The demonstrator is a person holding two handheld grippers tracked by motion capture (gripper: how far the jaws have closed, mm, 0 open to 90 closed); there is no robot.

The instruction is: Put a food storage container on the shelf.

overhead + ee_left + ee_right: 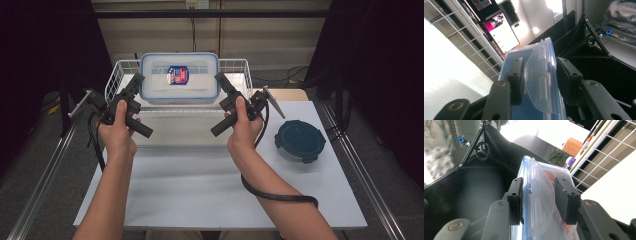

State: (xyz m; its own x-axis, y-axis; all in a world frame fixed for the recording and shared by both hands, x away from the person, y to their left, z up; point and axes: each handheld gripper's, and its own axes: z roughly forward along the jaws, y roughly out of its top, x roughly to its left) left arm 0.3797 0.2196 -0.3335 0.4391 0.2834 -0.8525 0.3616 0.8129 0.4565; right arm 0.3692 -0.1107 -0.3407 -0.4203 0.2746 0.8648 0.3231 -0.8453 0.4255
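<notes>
The high view is evenly lit from above: the white table point(200, 185) is bright, while the left and right edges and upper corners sink into near black. Soft shadows lie under the forearms. The picture is slightly soft but free of motion blur. In the left gripper view, the white surface at left is blown out and light spots glare at top centre. In the right gripper view, the upper middle and right edge are overexposed. The clear container point(541, 80) glints faintly.
</notes>
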